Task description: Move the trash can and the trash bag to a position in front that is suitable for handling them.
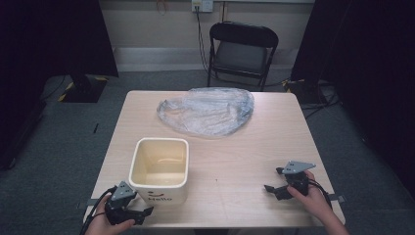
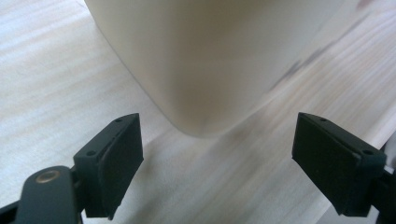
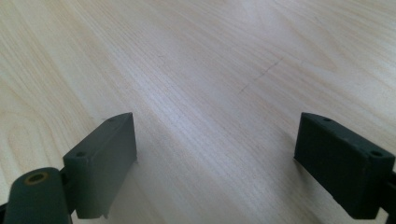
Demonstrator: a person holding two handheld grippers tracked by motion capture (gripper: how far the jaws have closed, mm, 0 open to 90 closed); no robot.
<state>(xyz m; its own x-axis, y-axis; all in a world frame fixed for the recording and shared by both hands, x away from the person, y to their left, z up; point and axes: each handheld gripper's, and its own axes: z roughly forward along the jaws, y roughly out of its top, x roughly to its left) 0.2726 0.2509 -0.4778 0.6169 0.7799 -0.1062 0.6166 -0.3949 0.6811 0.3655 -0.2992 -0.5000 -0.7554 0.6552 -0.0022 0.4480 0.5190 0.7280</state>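
Black jaws of the left gripper (image 2: 219,163) stand wide apart, just short of the bin (image 1: 160,169) at lower centre. Right gripper (image 1: 280,189), lower right, is likewise released over bare table (image 1: 244,161). Bag (image 1: 208,110) lies untouched upper centre; nothing seems begun.

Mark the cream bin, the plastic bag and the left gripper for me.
bin (image 1: 159,145), high view, far rim
plastic bag (image 1: 208,111), high view, middle of the crumpled film
left gripper (image 1: 147,212), high view, midway between its jaw tips
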